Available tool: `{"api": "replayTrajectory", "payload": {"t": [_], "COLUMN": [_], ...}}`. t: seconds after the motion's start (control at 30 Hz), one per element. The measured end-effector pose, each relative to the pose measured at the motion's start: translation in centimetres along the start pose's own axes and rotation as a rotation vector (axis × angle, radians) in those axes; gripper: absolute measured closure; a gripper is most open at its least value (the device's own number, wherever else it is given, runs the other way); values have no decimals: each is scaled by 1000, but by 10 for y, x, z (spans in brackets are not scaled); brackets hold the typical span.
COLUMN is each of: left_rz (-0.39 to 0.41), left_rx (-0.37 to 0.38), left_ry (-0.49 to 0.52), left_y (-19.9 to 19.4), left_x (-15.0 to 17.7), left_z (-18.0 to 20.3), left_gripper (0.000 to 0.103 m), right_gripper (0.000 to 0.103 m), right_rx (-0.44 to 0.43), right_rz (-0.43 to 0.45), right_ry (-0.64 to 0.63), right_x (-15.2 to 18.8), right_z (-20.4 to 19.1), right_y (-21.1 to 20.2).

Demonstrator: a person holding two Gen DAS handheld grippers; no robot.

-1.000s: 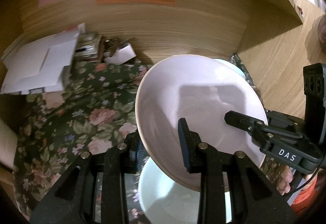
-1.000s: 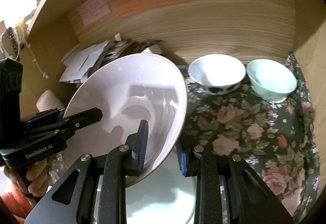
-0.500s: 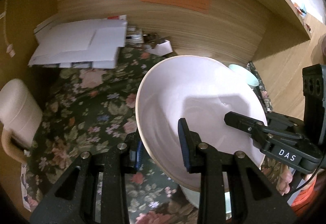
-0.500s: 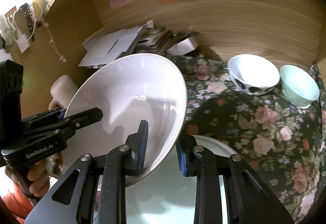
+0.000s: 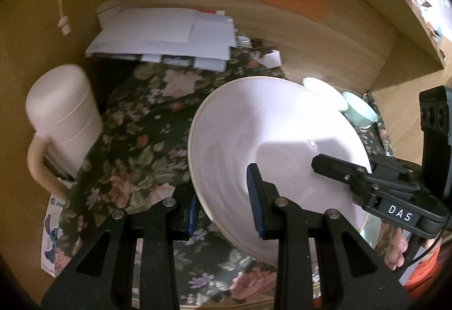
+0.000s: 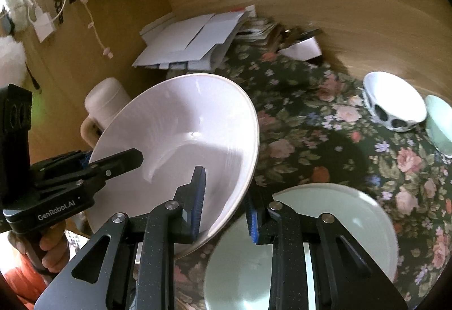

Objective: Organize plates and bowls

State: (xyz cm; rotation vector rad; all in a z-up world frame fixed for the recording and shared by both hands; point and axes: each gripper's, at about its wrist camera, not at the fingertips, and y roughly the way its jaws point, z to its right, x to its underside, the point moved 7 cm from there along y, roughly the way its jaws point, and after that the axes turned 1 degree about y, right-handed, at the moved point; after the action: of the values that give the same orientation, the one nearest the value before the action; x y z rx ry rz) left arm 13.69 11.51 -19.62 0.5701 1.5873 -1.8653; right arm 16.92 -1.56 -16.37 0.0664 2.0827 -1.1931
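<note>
A large pale pink bowl hangs tilted above the floral tablecloth, gripped on two sides. My left gripper is shut on its near rim, and my right gripper is shut on the opposite rim. Each gripper shows in the other's view, clamped on the bowl's edge. Below the right gripper lies a pale green plate. A white bowl with dark spots and a small mint bowl stand at the back right.
A cream lidded mug stands at the left by the wooden side wall. Stacked white papers and a small white box sit against the back panel. A cartoon card lies at the cloth's left edge.
Both grippers have carried the pink bowl leftward across the table. The mug has come into view on the left, and the green plate now lies off to the right of the bowl.
</note>
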Motion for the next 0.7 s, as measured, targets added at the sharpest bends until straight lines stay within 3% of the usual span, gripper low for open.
{"api": "replayTrajectory", "payload": {"t": [0.7], "left_rz": [-120], "left_rx": [-35], "left_ry": [-56], "left_y": [34], "left_x": [47], "left_z": [-49], "left_gripper": [72], "right_gripper": [79], "right_rx": [1], "right_rz": [-196], "right_ry": [-16], "right_x": [30], "right_z": [-14], "right_y": [69]}}
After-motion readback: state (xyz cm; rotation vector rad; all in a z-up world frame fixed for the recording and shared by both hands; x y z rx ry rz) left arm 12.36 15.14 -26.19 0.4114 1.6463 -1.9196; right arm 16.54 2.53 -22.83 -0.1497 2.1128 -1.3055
